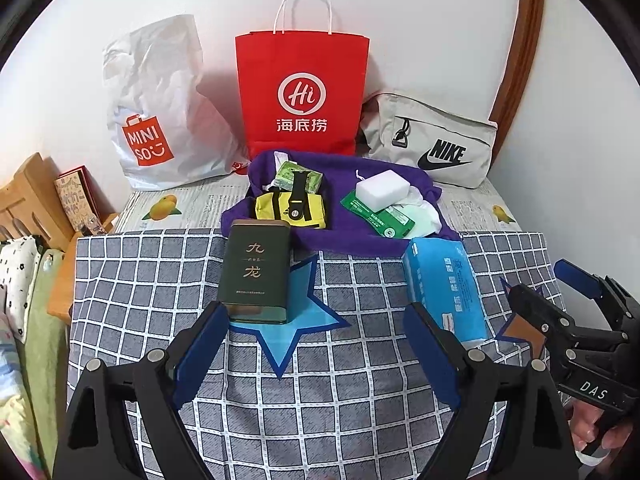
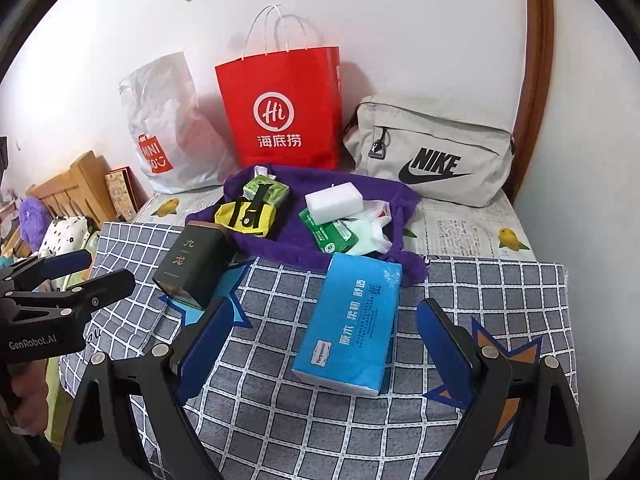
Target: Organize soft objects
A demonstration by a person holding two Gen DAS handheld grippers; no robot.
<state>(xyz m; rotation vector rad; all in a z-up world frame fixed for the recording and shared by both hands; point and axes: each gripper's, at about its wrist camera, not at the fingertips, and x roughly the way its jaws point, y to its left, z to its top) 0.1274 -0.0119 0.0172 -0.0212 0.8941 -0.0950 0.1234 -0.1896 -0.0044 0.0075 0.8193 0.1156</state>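
Three bags are standing along the wall: a white plastic bag (image 1: 156, 120), a red paper bag (image 1: 302, 92) and a grey pouch (image 1: 432, 140); what is lying inside them is not showing. In front of them a purple cloth (image 1: 348, 216) is carrying a white sponge (image 1: 382, 190), green packets (image 1: 298, 178), a yellow item (image 1: 290, 210) with a black strap (image 1: 298, 196), and a crumpled white wrapper (image 1: 420, 210). The tissue pack (image 2: 348, 320), blue, soft and rectangular, is lying flat on the checked cloth (image 2: 280, 400), its long axis running from near the right gripper (image 2: 324, 340) up towards the purple cloth, tilted slightly right; a dark green tin (image 1: 254, 272) is lying on a blue star (image 1: 296, 324) to its left. The right gripper's fingers are standing wide apart, gripping nothing, the pack's near end lying between them untouched; the left gripper (image 1: 320, 340) is likewise spread wide and empty, just short of the tin.
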